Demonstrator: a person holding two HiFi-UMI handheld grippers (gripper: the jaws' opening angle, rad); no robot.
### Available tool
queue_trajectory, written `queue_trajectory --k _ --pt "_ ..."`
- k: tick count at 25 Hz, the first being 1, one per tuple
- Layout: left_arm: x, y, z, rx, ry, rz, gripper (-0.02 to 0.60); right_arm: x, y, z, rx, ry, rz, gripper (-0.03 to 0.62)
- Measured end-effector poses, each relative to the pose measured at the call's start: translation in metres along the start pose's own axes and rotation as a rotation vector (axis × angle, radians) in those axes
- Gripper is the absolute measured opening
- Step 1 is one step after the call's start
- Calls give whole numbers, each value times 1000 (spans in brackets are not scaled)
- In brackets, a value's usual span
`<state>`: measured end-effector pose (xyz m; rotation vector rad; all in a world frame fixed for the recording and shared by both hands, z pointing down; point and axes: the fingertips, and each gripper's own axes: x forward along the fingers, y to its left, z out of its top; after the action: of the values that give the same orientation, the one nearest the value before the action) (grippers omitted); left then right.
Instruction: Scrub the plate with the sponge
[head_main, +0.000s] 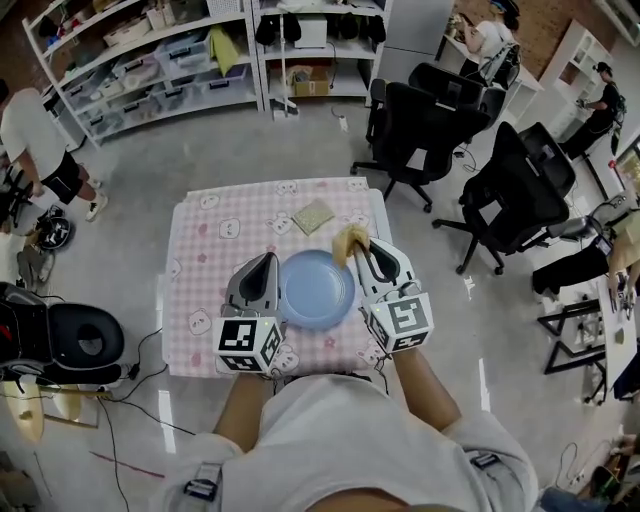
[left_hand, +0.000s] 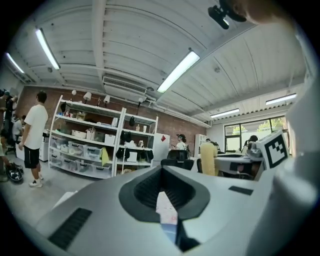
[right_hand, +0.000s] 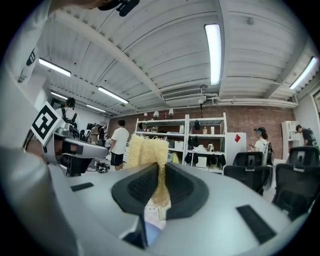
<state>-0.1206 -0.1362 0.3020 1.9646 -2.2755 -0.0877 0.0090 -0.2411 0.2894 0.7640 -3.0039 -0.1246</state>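
Observation:
A round blue plate (head_main: 316, 288) lies on the pink checked tablecloth (head_main: 205, 262), between my two grippers. My right gripper (head_main: 362, 248) is shut on a yellow sponge (head_main: 350, 240) over the plate's far right rim. In the right gripper view the sponge (right_hand: 147, 150) stands up out of the shut jaws of that gripper (right_hand: 161, 180), which points level into the room. My left gripper (head_main: 262, 262) is beside the plate's left rim, and its jaws (left_hand: 162, 187) are shut with nothing in them. Both grippers are raised above the table. The left gripper view also catches the sponge (left_hand: 207, 157).
A flat yellow-green pad (head_main: 313, 216) lies on the table's far side. Black office chairs (head_main: 420, 130) stand to the far right, storage shelves (head_main: 150, 60) line the back, a black stool (head_main: 85, 340) is at the left, and people stand around the room.

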Motion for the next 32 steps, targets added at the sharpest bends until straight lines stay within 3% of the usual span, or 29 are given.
queue_trajectory --k 32 --pt "-6 -20 -13 14 37 -2 11 -16 -2 -4 -30 10 -15 43"
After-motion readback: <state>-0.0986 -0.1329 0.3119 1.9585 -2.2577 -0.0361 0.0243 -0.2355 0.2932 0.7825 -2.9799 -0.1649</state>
